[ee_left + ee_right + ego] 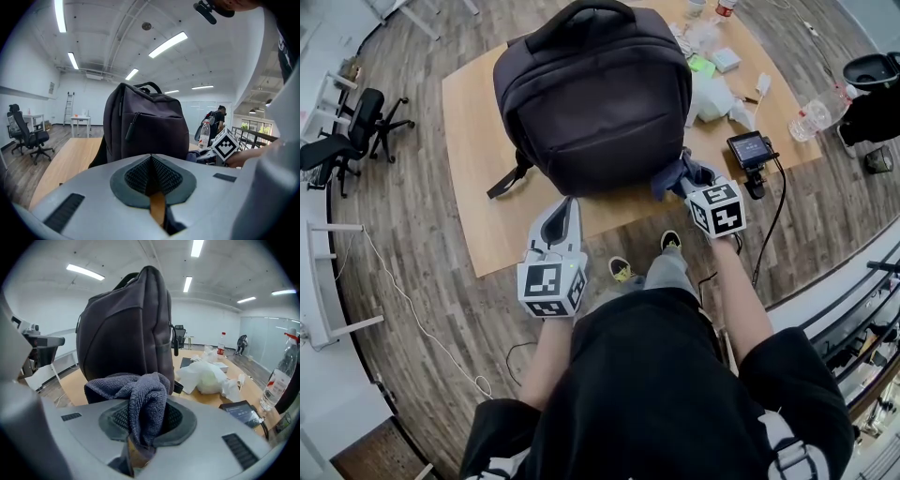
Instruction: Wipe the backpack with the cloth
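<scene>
A dark backpack (592,98) stands upright on the wooden table (473,141). The right gripper (692,180), clamped on a grey cloth (675,176), is just beside its near-right lower corner. The left gripper (566,208), shut and empty, could usefully brace the bag so that firm strokes don't topple it.

A wooden table (478,122) bears the backpack (592,94), crumpled white bags (711,97) and a bottle (811,117).
</scene>
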The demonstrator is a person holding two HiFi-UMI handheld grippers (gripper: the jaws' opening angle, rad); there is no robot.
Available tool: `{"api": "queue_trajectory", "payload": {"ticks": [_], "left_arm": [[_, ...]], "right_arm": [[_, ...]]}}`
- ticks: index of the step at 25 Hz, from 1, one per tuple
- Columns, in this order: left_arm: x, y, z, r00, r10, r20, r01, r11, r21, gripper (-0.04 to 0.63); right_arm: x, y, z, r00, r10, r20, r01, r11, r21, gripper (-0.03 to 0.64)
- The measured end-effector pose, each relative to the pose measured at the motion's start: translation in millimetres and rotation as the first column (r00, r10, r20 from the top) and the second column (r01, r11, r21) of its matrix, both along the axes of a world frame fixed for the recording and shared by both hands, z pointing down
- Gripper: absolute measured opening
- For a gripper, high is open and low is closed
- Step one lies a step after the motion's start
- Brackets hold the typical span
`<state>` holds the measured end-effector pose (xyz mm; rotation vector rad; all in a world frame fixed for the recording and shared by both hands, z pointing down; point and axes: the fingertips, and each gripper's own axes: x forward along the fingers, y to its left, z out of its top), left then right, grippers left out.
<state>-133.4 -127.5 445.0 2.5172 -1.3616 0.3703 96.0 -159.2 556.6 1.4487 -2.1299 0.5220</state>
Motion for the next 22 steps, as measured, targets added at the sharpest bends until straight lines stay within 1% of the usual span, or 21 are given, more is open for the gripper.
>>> {"api": "queue_trajectory", "payload": {"ticks": [2, 4, 9, 13, 16, 19, 22], "left_arm": [[0.1, 0.4, 2.1, 1.0, 0.0, 0.0, 0.0, 1.0, -0.004, 0.017], [-0.4, 0.3, 2.5, 1.0, -0.003, 0.0, 0.003, 1.0, -0.005, 0.018], [-7.0, -1.4, 0.4, 1.0, -0.02, 0.002, 0.02, 1.0, -0.001, 0.017], [-22.1, -1.1, 0.6, 0.999, -0.053, 0.008, 0.054, 0.999, -0.001, 0.017], [-34.2, -0.5, 1.2, 0.997, -0.08, 0.012, 0.08, 0.997, 0.0, 0.017], [-46.1, 0.5, 0.3, 0.994, -0.105, 0.018, 0.105, 0.994, 0.003, 0.017], [-59.9, 1.4, -2.6, 0.991, -0.134, 0.024, 0.134, 0.991, 0.009, 0.018]], "right_arm": [[-4.1, 0.0, 8.3, 1.0, 0.004, 0.001, -0.004, 1.0, -0.02, 0.091], [-16.8, 4.0, 21.6, 1.0, -0.007, 0.014, 0.008, 0.998, -0.06, 0.091], [-70.3, 12.4, 62.2, 0.994, -0.103, 0.026, 0.106, 0.982, -0.158, 0.091], [-119.4, 16.3, 73.1, 0.983, -0.173, 0.067, 0.183, 0.963, -0.2, 0.091], [-160.6, 19.3, 74.4, 0.966, -0.23, 0.115, 0.249, 0.946, -0.206, 0.091], [-204.8, 20.7, 74.0, 0.944, -0.274, 0.186, 0.308, 0.932, -0.191, 0.091], [-237.9, 17.9, 74.8, 0.924, -0.255, 0.286, 0.316, 0.93, -0.19, 0.091]]}}
